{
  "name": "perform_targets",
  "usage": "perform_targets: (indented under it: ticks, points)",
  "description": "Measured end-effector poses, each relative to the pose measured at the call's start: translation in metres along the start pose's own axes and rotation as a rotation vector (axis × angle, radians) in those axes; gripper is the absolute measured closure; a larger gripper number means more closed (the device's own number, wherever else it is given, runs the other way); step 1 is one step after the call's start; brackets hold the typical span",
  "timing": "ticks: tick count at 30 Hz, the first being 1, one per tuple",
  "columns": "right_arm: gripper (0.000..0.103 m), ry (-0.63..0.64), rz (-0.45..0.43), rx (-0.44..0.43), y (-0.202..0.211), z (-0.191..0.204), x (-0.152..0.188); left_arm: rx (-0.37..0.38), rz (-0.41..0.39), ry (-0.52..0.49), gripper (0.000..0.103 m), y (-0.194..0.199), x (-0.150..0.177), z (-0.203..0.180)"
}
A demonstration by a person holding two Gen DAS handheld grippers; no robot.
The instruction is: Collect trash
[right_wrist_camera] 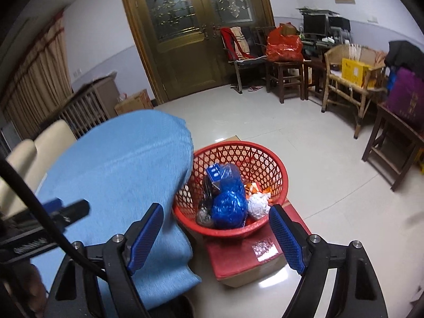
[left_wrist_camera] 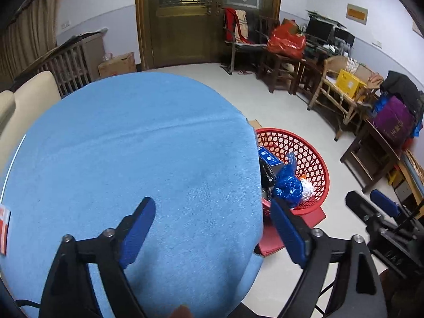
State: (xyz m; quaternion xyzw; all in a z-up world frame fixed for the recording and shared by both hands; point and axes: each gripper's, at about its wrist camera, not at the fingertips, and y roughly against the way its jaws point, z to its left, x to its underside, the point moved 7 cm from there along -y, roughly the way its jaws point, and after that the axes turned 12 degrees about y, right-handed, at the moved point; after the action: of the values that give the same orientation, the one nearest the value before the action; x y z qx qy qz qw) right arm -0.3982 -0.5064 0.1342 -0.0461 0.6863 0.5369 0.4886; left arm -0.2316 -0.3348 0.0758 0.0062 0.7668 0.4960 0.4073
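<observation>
A red mesh basket stands on a red-topped box beside the round table with the blue cloth. In the basket lie a crumpled blue plastic bag, a white paper wad, a small blue box and dark scraps. The basket also shows in the left wrist view. My right gripper is open and empty, just above the basket's near rim. My left gripper is open and empty over the table's right edge. The right gripper shows at the right of the left wrist view.
A red and white item lies at the table's left edge. Cream chairs stand left of the table. Wooden chairs, a wicker bench with a yellow box, and dark tables line the right wall. A brown double door is behind.
</observation>
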Motion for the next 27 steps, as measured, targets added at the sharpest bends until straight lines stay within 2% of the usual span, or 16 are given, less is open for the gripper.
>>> perform_targets:
  ticks: [14,27]
  points:
    - [0.018,0.057,0.004,0.024,0.005,0.021,0.003,0.016,0.014,0.023,0.013,0.008,0.013,0.014]
    - [0.018,0.047,0.005,0.024,0.002,0.017,0.001,0.017,0.023,0.008,0.013,0.010,0.015,0.012]
